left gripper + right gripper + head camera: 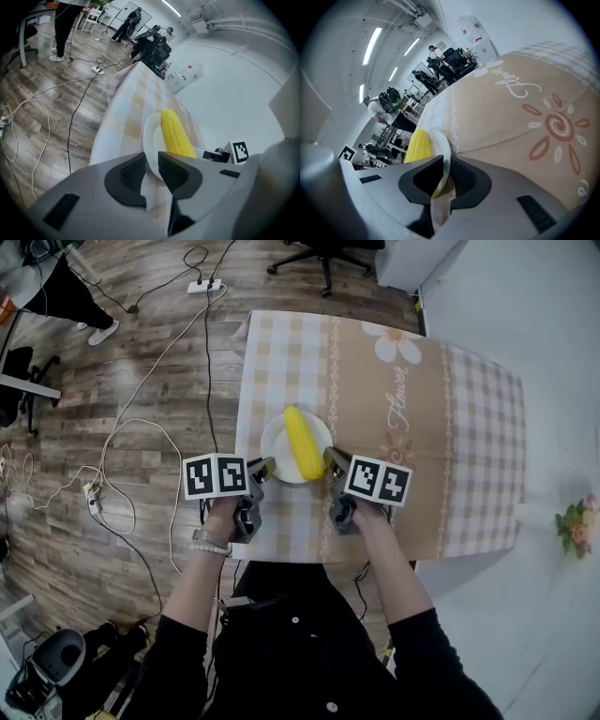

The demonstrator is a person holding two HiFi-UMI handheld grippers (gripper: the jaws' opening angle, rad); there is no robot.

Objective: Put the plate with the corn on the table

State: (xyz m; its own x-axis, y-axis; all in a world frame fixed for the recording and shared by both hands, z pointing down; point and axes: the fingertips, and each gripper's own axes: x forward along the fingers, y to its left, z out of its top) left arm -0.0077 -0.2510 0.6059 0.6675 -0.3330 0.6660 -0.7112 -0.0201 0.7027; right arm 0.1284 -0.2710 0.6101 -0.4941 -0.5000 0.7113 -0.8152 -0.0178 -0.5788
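Observation:
A white plate point(275, 440) carries a yellow corn cob point(302, 448) over the near part of the checked, flower-print table point(422, 427). My left gripper point(265, 466) is shut on the plate's left rim; in the left gripper view the rim point(151, 137) runs between the jaws of this gripper point(150, 168), with the corn point(176, 133) just beyond. My right gripper point(330, 461) is shut on the right rim. The right gripper view shows the plate's edge point(441, 143) pinched in that gripper point(446, 171), beside the corn point(418, 145). Whether the plate touches the cloth I cannot tell.
The table's front edge point(309, 557) lies just under my hands. White and black cables point(141, 427) and a power strip point(203, 285) trail over the wood floor at left. An office chair point(323, 254) stands behind the table. Flowers point(574, 526) are at far right.

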